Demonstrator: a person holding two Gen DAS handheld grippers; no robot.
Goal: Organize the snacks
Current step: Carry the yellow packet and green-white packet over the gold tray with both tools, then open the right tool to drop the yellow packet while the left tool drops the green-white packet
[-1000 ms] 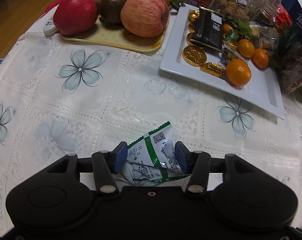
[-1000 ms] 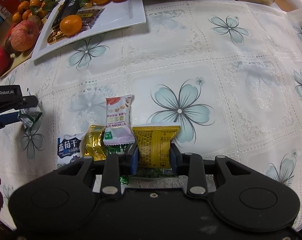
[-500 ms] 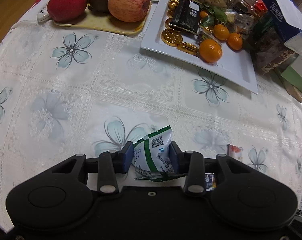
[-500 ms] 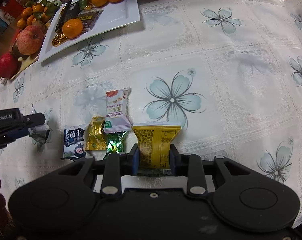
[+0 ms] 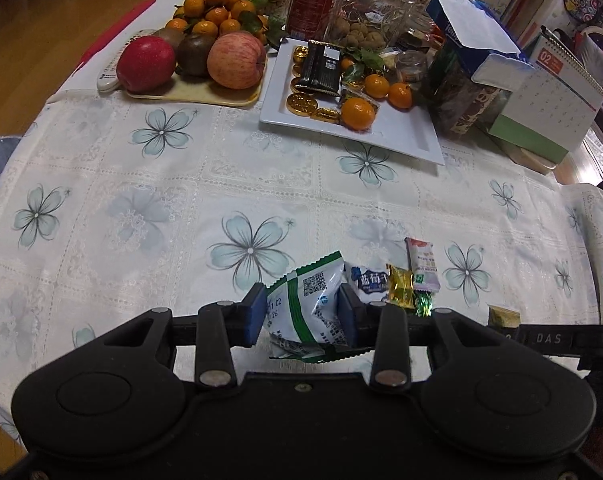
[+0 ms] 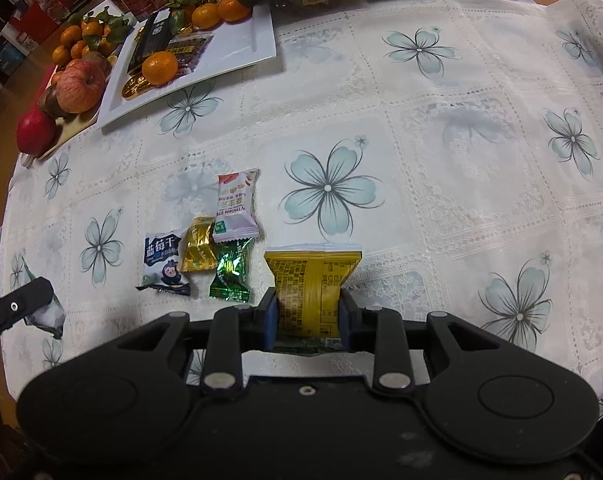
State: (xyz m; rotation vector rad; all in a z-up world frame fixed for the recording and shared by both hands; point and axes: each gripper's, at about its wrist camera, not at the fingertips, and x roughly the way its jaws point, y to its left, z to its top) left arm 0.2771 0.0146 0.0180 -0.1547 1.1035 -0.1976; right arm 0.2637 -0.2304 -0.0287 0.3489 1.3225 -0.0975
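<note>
My left gripper (image 5: 301, 312) is shut on a green-and-white snack packet (image 5: 305, 308), held above the flowered tablecloth. In the right wrist view my right gripper (image 6: 308, 316) is shut on a yellow snack packet (image 6: 311, 284), also off the cloth. Loose on the cloth lie a blue-and-white blueberry packet (image 6: 163, 264), a gold candy (image 6: 199, 250), a green foil candy (image 6: 231, 274) and a white-and-red packet (image 6: 237, 204). The left gripper (image 6: 19, 306) shows at the left edge of the right wrist view. A white rectangular plate (image 5: 401, 132) at the back holds gold coins, a black bar and mandarins.
A yellow tray (image 5: 197, 96) with apples (image 5: 235, 60) and mandarins stands at the back left beside a remote. Jars (image 5: 365, 8), a red can, a tissue box (image 5: 473, 40) and a desk calendar (image 5: 557, 92) crowd the back right. The table's edge curves at left.
My left gripper closed on the green-and-white packet, lifted it and carried it right, toward the loose candies. My right gripper rose with the yellow packet in it.
</note>
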